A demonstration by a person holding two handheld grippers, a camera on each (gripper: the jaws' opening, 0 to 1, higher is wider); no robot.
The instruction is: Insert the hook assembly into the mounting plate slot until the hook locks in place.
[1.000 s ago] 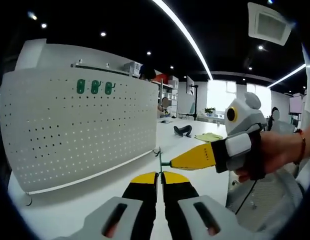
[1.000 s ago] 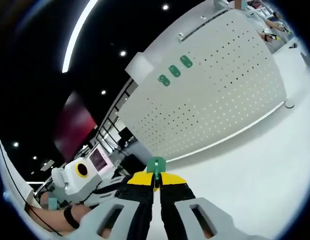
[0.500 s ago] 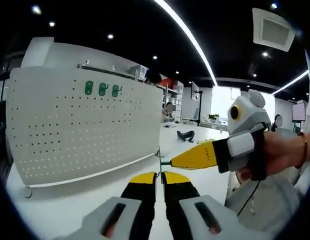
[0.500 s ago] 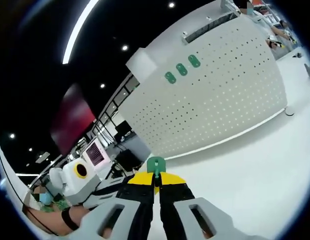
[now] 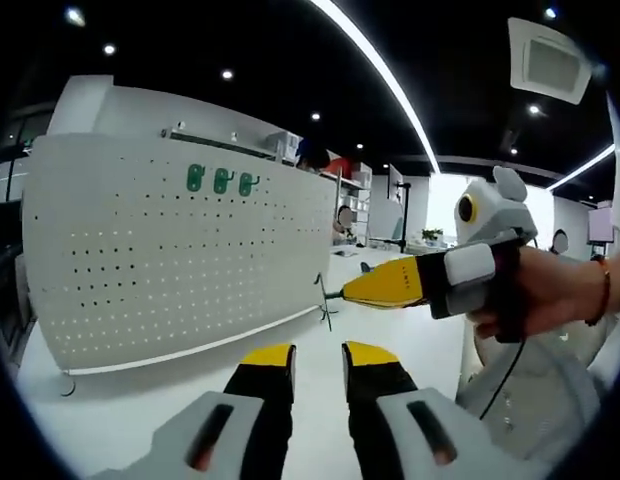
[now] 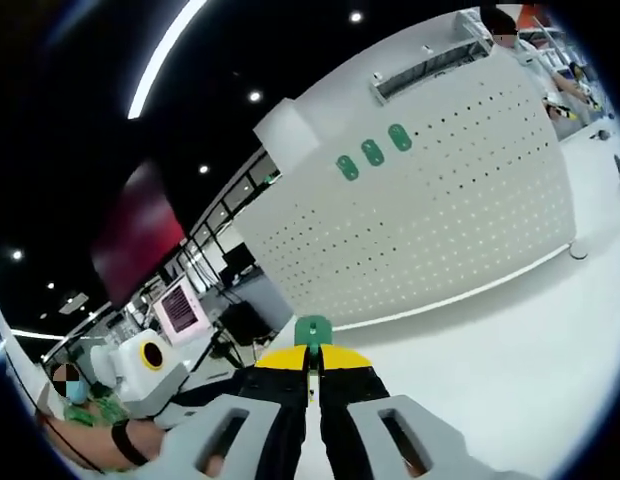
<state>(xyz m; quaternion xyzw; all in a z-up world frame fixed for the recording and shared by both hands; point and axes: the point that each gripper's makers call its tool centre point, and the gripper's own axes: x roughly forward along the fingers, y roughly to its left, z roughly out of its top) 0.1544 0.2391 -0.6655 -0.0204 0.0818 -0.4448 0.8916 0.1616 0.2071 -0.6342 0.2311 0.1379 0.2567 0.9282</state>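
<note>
left gripper jaws parted, holding nothing | right gripper clamped on green hook, held in the air in front of the pegboard | pegboard upright on white table, three green hooks near its top edge | dark ceiling, strip lights, office shelves behind

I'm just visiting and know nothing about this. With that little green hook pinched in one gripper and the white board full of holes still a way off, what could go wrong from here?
The right gripper pinches the green hook by a small part, so it could twist or slip when pushed into the pegboard.

The board shows many alike holes, and three green hooks already sit near its top; a wrong hole is easy to pick.

The left gripper is open and holds nothing, so nothing braces the board; it might shift.
</note>
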